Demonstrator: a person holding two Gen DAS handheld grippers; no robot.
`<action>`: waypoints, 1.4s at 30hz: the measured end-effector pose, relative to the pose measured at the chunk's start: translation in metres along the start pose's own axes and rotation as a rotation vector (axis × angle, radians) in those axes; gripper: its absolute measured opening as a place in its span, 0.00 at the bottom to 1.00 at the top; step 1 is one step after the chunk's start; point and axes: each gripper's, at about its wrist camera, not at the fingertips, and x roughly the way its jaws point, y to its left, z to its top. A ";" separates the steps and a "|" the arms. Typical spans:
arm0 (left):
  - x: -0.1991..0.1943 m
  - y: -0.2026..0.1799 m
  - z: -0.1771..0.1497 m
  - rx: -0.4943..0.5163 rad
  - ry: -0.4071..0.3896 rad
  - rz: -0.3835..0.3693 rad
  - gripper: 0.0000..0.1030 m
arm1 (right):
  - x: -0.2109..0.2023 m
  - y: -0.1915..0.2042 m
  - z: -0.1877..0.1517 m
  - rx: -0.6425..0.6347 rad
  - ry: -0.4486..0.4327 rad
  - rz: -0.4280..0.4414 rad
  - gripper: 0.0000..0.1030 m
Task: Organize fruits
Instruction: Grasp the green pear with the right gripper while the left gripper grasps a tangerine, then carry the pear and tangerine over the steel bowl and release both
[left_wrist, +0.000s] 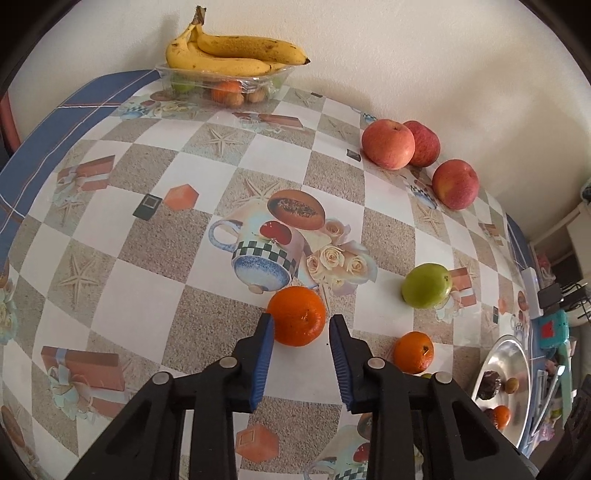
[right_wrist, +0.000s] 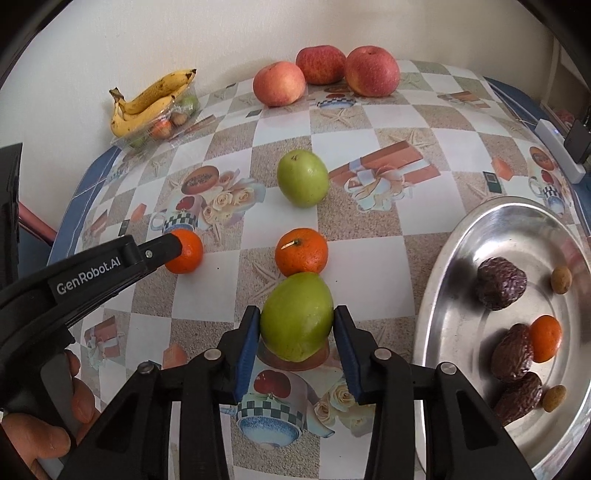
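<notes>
Orange mandarin (left_wrist: 296, 316) between wide-spread left claw (left_wrist: 301, 328) tips, green fruit (right_wrist: 296, 316) loosely inside parted right claw (right_wrist: 297, 325).

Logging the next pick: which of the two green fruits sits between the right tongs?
The nearer green fruit, touching the orange behind it, between the open right tongs. The other green fruit lies apart, farther back.

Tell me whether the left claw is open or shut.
Open. The left claw straddles an orange, with a visible gap beside the right finger.
</notes>
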 end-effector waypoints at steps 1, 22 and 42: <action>-0.001 0.000 0.000 -0.002 0.000 -0.001 0.32 | -0.002 -0.001 0.000 0.000 -0.004 0.001 0.41; 0.030 0.004 -0.001 -0.060 0.044 -0.120 0.37 | -0.009 -0.017 0.000 0.006 -0.012 -0.026 0.41; -0.020 -0.026 -0.003 -0.016 -0.002 -0.195 0.35 | -0.035 -0.045 0.002 0.030 -0.072 -0.045 0.41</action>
